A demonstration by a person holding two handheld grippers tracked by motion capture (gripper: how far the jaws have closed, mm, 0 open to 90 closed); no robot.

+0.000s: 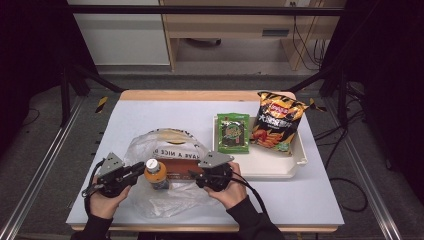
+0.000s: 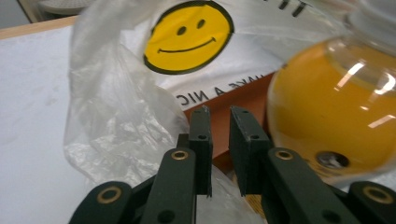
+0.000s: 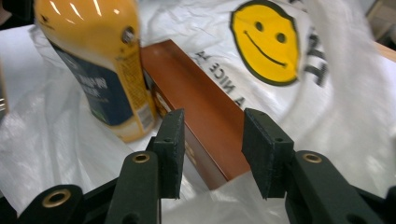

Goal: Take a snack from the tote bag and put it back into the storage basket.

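Plastic bag (image 1: 165,150) with a smiley print lies lower centre of the high view, already holding an orange juice bottle (image 1: 156,172) and a brown box (image 1: 181,167). Green snack packet (image 1: 233,132) and chip bag (image 1: 276,121) sit in the white tray (image 1: 300,150) at centre right, likely still to be packed. Left gripper (image 1: 137,170) has jaws slightly parted, gripping nothing; right gripper (image 1: 196,176) is released, jaws apart near the box end.

Crumpled clear plastic smiley-face bag (image 1: 170,150) lies lower centre; upright orange juice bottle (image 1: 155,173) and brown rectangular box (image 1: 181,167) rest on it.
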